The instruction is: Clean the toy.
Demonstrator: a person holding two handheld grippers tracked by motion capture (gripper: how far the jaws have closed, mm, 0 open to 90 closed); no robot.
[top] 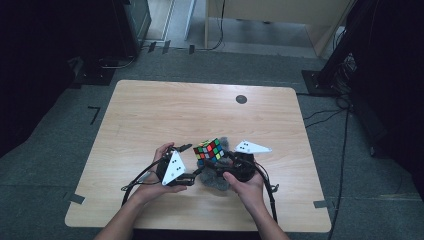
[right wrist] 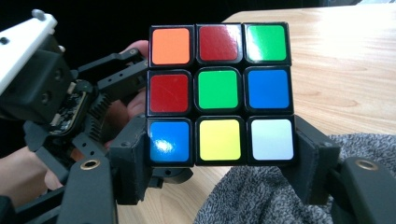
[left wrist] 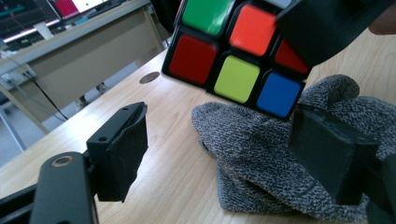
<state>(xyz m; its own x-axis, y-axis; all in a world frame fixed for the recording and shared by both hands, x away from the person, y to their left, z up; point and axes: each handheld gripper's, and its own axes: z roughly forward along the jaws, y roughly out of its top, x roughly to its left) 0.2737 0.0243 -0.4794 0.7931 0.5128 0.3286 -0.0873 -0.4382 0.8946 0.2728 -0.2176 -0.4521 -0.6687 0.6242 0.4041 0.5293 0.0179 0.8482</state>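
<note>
Two grippers, right gripper point(right wrist: 219, 163) jaws grasping one cube point(right wrist: 219, 93), left gripper point(left wrist: 233, 154) jaws released, one grey cloth point(left wrist: 280, 158)

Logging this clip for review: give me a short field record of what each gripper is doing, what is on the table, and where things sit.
held item: Rubik's cube, lifted off the table
right gripper: jaws clamped on the cube's bottom layer
left gripper: jaws open, empty, beside the cube
under the cube: grey knitted cloth, bunched on the wooden table
other: dark round disc near the table's far edge
</note>
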